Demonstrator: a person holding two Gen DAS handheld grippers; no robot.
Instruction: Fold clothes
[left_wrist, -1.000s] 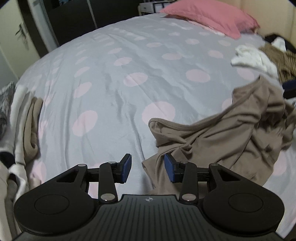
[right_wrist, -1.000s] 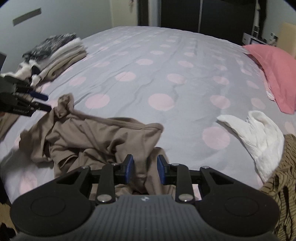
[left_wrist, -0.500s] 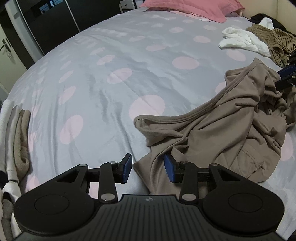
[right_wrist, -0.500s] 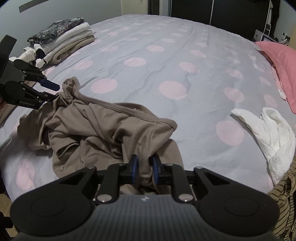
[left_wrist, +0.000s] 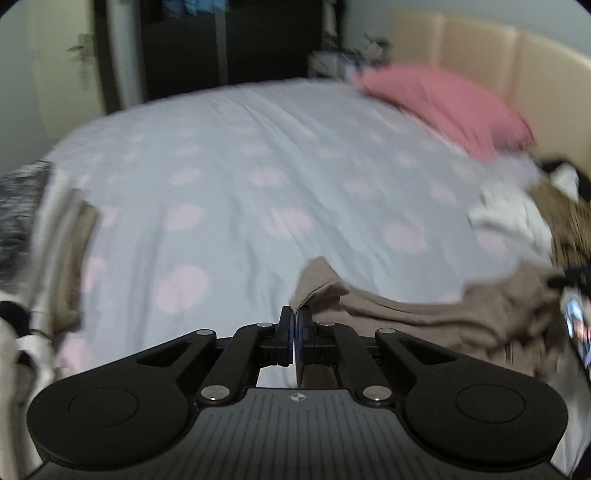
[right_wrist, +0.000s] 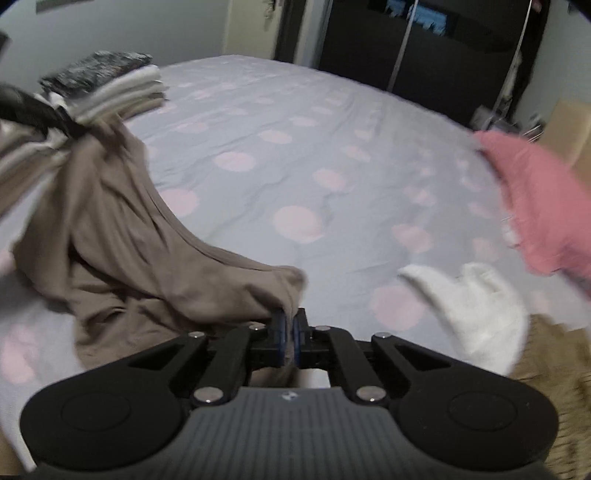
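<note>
A crumpled tan garment (left_wrist: 424, 314) lies on the spotted grey bedspread (left_wrist: 258, 166). My left gripper (left_wrist: 294, 314) has its jaws closing tight on one corner of the garment, which pokes up past the blue pads. My right gripper (right_wrist: 289, 317) is likewise closing on another edge, with cloth pinched between its pads. In the right wrist view the tan garment (right_wrist: 122, 251) stretches up and left to the blurred left gripper (right_wrist: 44, 114), lifted off the bed there. Both views are motion-blurred.
A stack of folded clothes (right_wrist: 110, 85) sits at the bed's left side. A white garment (right_wrist: 476, 306) and a brown striped one (right_wrist: 554, 362) lie to the right. A pink pillow (left_wrist: 443, 107) rests by the beige headboard (left_wrist: 480, 48).
Both grippers have closed on the tan garment. The left one has risen and pulled its corner up off the bed, so the cloth is drawn out between the two.
</note>
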